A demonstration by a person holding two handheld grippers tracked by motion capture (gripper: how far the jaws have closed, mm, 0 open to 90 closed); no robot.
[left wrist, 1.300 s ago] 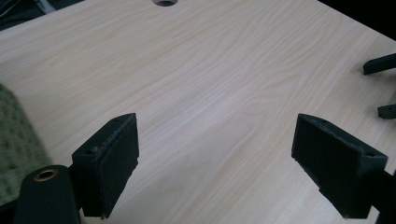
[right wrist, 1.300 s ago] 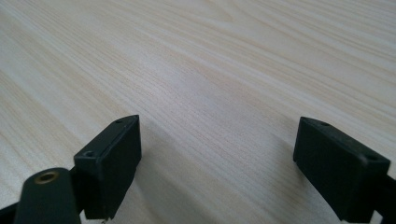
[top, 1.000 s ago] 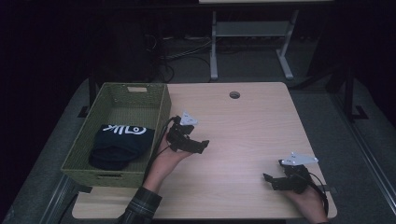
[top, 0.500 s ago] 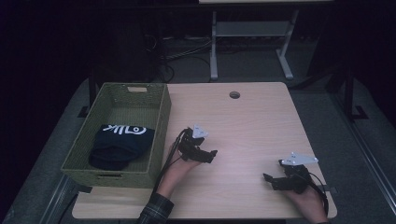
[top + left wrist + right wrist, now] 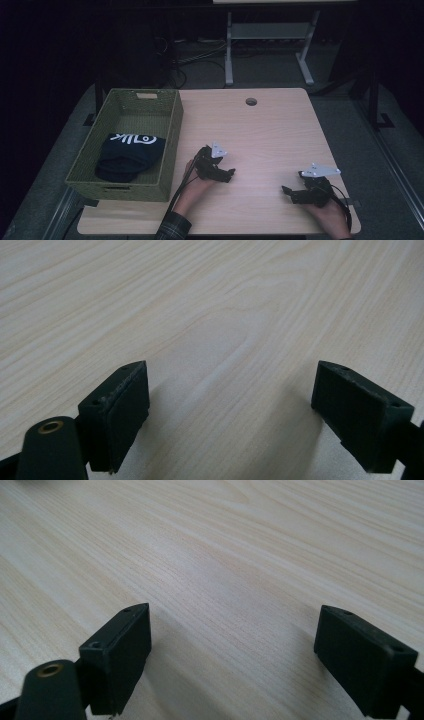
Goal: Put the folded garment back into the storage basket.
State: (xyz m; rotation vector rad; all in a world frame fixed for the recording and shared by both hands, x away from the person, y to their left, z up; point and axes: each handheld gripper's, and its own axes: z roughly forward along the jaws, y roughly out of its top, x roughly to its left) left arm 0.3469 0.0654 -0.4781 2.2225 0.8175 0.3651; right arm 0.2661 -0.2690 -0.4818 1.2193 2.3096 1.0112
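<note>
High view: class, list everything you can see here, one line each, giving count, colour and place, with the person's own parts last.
Table: one, light wood, centre.
Basket: one, green woven, table's left side.
Folded garment: one, dark navy with white print, inside the basket.
Cable hole: one, dark, table's far edge.
Metal frame: one, pale grey, floor behind the table.
Left gripper: one, black, open, near the basket.
Right gripper: one, black, open, table's near right.

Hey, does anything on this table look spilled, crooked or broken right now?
Nothing stands out. The dark folded garment lies inside the green basket, which sits square at the table's left edge. Both claws, left and right, are open and empty.
</note>
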